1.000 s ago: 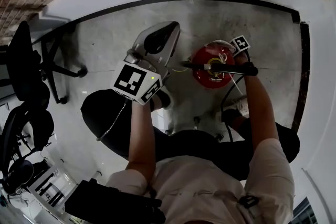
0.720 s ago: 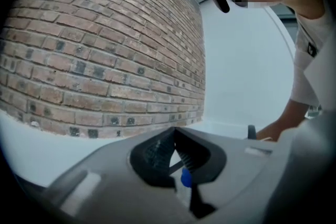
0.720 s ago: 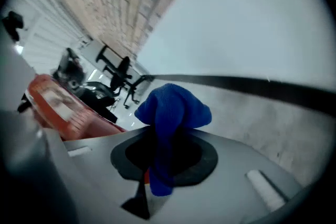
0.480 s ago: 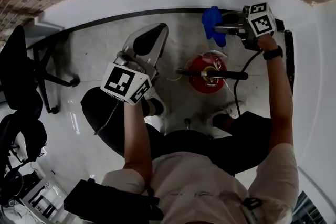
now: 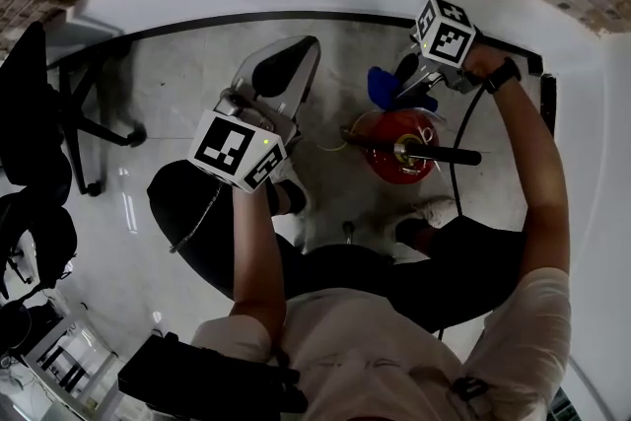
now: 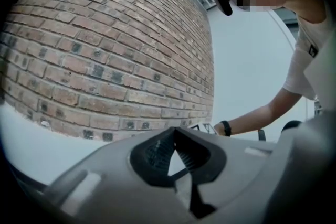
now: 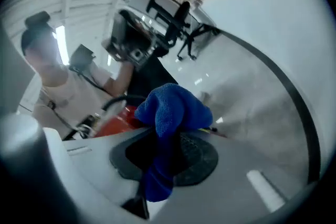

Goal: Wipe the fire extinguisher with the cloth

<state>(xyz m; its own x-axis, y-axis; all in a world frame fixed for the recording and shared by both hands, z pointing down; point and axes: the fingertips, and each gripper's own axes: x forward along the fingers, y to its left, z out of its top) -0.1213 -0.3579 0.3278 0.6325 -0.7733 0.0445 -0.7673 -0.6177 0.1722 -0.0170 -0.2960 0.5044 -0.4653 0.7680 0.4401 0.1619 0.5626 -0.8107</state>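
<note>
The red fire extinguisher (image 5: 386, 169) stands on the floor, seen from above, with a black handle (image 5: 419, 152) across its top. My right gripper (image 5: 399, 84) is shut on a bunched blue cloth (image 5: 383, 86), which hangs just beyond the extinguisher's far rim. In the right gripper view the cloth (image 7: 173, 105) bulges out of the jaws of that gripper (image 7: 168, 136), and the extinguisher (image 7: 113, 124) shows red behind it. My left gripper (image 5: 301, 49) is raised to the extinguisher's left, shut and holding nothing. In its own view it (image 6: 173, 136) points at a brick wall.
A black office chair (image 5: 39, 128) and desk legs (image 5: 94, 128) stand at the left. A black baseboard (image 5: 325, 15) runs along the white wall behind the extinguisher. The person's shoes (image 5: 434, 207) are close to its near side. A black cable (image 5: 456, 173) hangs at the right.
My right gripper lifted off the extinguisher's top with the blue cloth, rose toward the wall, then came back down to its far rim. The left gripper barely moved.
</note>
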